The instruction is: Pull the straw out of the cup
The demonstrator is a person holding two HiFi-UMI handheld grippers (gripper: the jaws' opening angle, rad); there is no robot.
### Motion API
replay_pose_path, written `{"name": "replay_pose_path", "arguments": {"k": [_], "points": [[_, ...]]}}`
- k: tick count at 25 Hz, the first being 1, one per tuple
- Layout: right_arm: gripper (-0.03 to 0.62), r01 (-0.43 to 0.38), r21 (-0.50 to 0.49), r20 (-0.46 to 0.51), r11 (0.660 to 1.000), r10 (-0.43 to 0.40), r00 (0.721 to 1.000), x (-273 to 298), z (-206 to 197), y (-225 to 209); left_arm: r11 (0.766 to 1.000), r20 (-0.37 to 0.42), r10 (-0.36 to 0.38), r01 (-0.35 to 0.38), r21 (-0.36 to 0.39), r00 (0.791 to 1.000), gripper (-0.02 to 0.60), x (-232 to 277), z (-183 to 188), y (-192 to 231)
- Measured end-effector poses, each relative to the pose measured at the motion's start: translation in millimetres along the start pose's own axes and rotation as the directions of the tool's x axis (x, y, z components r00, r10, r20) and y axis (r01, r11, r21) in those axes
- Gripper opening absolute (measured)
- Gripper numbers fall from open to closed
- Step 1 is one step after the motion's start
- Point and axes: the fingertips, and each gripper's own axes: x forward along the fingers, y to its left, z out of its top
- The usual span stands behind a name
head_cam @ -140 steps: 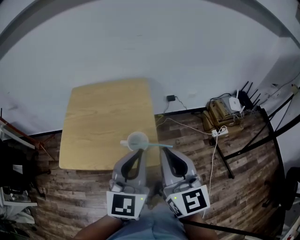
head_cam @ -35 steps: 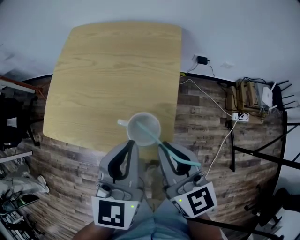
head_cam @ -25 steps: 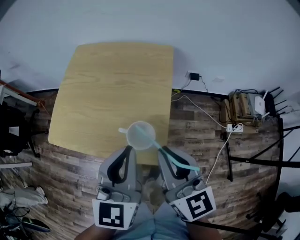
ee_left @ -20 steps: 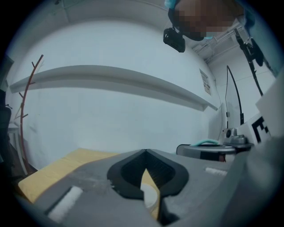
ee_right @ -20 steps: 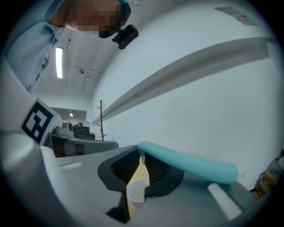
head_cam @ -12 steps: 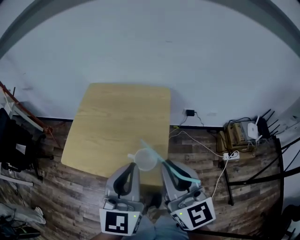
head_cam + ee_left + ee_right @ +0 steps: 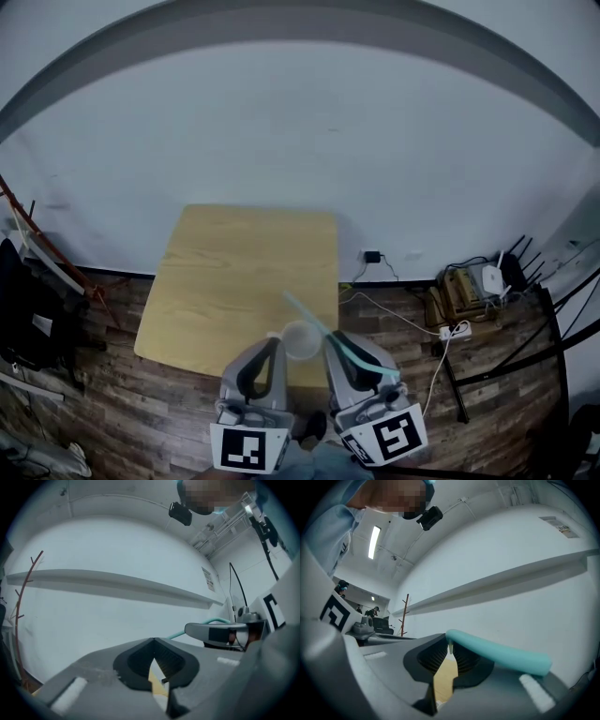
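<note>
Right tool points roughly level, pinching the teal straw; left tool sits level alongside it, closed and empty.

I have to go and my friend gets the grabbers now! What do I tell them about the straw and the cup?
Left gripper: fingers together; the cup sits at their tips over the table's near edge, and I can't tell if it is pinched.
Right gripper: shut on the teal straw.
Done: straw gripped; in the head view its far end shows past the cup's rim.
Left: probably draw it further off until it is surely clear of the cup.
</note>
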Motion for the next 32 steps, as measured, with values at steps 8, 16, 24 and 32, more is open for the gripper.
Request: {"name": "replay_pose_path", "arguments": {"k": [8, 16, 24, 32], "points": [[0.041, 0.056, -0.042, 0.029, 0.998, -0.055, 0.998, 5.1, 19.2, 12.6, 1.000, 0.031, -0.024, 0.024, 0.011, 0.999, 0.018, -6.9, 19.4, 11.1], [0.038, 0.078, -0.063, 0.026, 0.995, -0.077, 0.997, 12.8, 20.3, 22.7, 0.998, 0.043, -0.052, 0.051, 0.022, 0.998, 0.019, -5.5, 26.0, 20.3], [0.037, 0.086, -0.065, 0.019, 0.994, -0.085, 0.996, 19.1, 17.1, 27.3, 0.997, 0.037, -0.075, 0.074, 0.015, 0.997, 0.018, -3.2, 22.6, 26.9], [0.037, 0.090, -0.073, 0.019, 0.993, -0.089, 0.996, 25.2, 16.7, 23.8, 0.996, 0.038, -0.083, 0.082, 0.029, 0.996, 0.019, 3.7, 21.1, 31.6]]}}
